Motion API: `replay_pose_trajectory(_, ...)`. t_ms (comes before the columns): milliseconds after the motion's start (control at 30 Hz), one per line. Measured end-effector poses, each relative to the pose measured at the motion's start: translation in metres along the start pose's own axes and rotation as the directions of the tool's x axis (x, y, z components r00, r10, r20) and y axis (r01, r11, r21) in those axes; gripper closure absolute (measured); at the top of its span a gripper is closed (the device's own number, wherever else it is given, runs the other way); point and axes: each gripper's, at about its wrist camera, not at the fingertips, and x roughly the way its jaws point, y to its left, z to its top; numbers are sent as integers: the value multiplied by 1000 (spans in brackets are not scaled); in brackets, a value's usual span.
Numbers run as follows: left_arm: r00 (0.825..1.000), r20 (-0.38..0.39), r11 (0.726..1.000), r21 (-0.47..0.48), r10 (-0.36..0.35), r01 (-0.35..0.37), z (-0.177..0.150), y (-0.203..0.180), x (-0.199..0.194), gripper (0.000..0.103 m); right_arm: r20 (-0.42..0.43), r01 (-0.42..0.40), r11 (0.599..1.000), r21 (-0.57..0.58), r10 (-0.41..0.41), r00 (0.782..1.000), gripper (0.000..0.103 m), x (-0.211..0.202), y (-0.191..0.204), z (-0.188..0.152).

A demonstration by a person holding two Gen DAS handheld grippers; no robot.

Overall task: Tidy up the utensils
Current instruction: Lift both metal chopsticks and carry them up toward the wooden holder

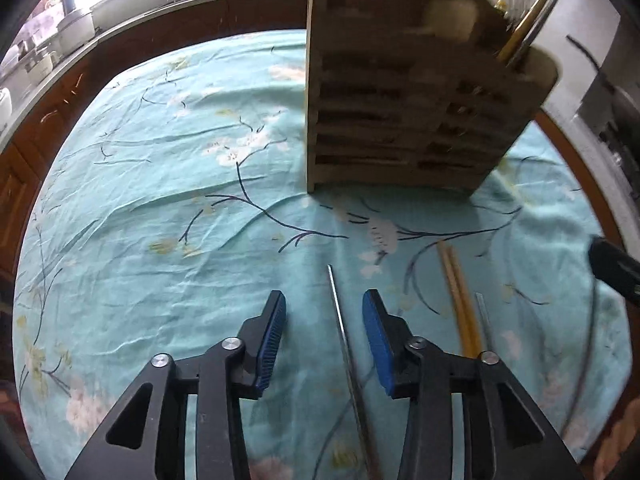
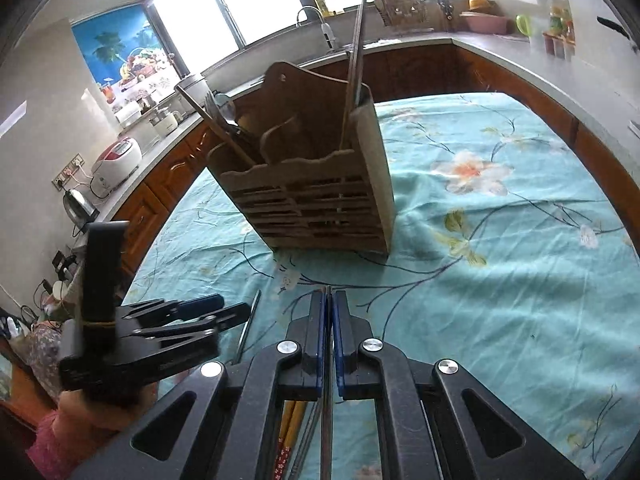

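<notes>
Scanning left to right: in my left wrist view a wooden cabinet edge (image 1: 48, 120) curves round the far left of the table, and the teal floral cloth (image 1: 160, 220) lies wrinkled but bare from there across to the middle, plenty of room to move. My left gripper (image 1: 324, 304) hangs low over the cloth, jaws partly apart, pads touching nothing. A thin metal chopstick (image 1: 340, 320) lies on the cloth and runs between the blue pads (image 1: 274, 340), nearer the right one, not pinched. Just right of it a yellow chopstick pair (image 1: 460, 300) lies flat, with another thin metal stick (image 1: 484, 320) beside that. The slatted wooden utensil holder (image 1: 400, 100) stands upright ahead and right, long utensils leaning in its right compartment. A dark blurred part sits at the right edge; I cannot tell what it is.

Right wrist view: counter and appliances far left, then the left gripper (image 2: 236, 312) side-on, a hand under it. The holder (image 2: 320, 200) stands centre, spoons and a fork in its left compartment, tall chopsticks (image 2: 356, 52) in the right. My right gripper (image 2: 329, 300) is clamped narrow on a thin metal chopstick (image 2: 327, 420) running back between the pads. Cloth to the right is open up to the table edge (image 2: 600, 152).
</notes>
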Motion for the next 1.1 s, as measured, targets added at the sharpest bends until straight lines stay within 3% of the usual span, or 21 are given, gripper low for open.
replay_pose_trajectory(67,999,17,999,33,36,-36,3,-6,4,76,-2,0,1000,2,0,1000,99,-1,-2,-1)
replay_pose_trajectory(167,999,30,995,86,43,-45,5,-14,10,97,-3,-1,1000,11,1,1000,99,0,-5,-1)
replay_pose_trajectory(200,999,27,995,87,44,-47,5,-15,10,98,-3,-1,1000,12,1,1000,99,0,-6,0)
replay_pose_trajectory(400,996,67,998,-10,-58,58,2,6,-19,101,7,-6,1000,6,6,1000,99,-5,-3,3)
replay_pose_trajectory(467,990,98,993,-37,-105,109,-2,14,-38,101,18,-10,1000,0,10,1000,99,-9,-1,4)
replay_pose_trajectory(633,973,176,987,-42,-147,157,-17,18,-82,101,58,-18,1000,-13,18,998,99,-28,6,8)
replay_pose_trajectory(1100,941,295,982,-38,-166,185,-65,33,-177,101,145,-26,998,-49,32,989,99,-70,22,6)
